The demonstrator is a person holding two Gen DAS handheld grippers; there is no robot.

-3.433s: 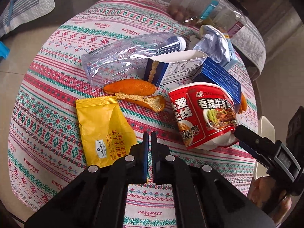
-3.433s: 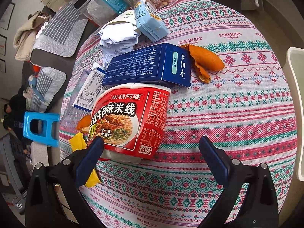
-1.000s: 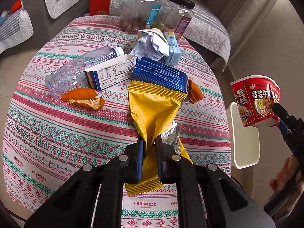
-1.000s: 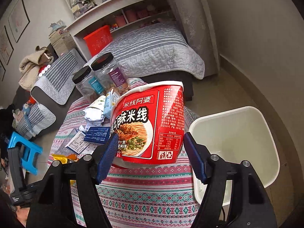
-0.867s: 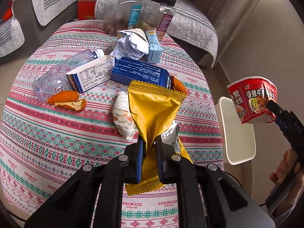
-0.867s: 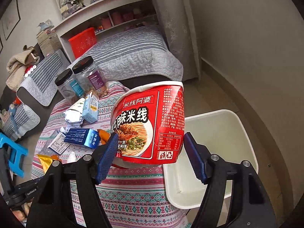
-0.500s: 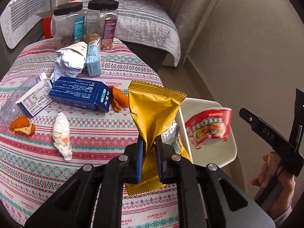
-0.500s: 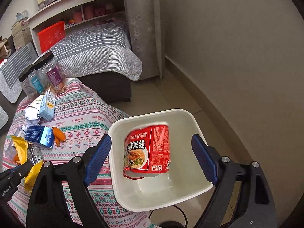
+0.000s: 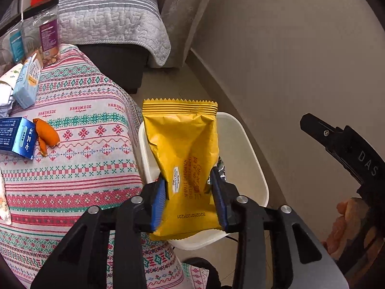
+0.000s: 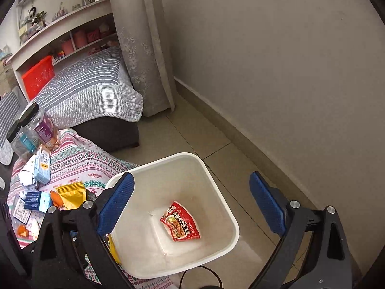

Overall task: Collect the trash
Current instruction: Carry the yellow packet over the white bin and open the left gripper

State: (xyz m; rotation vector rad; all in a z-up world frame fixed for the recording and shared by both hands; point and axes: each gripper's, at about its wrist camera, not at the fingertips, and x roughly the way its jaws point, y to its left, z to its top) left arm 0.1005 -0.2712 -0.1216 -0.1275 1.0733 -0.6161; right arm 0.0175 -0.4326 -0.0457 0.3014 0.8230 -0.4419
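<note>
right now the left gripper (image 9: 190, 200) jaws are opening around the yellow wrapper (image 9: 184, 154) over the white bin (image 9: 243, 149), the right gripper (image 10: 190, 207) jaws are standing wide and empty, and the light wrapper is risking catching the rim and sliding onto the bench (image 9: 79, 149).

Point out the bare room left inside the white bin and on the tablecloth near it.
Inside the white bin only the red noodle cup lies on the floor; the space around it is free. The tablecloth is bare from the orange peel to the bin-side edge. It is crowded farther left, around the blue box and light-blue carton.
</note>
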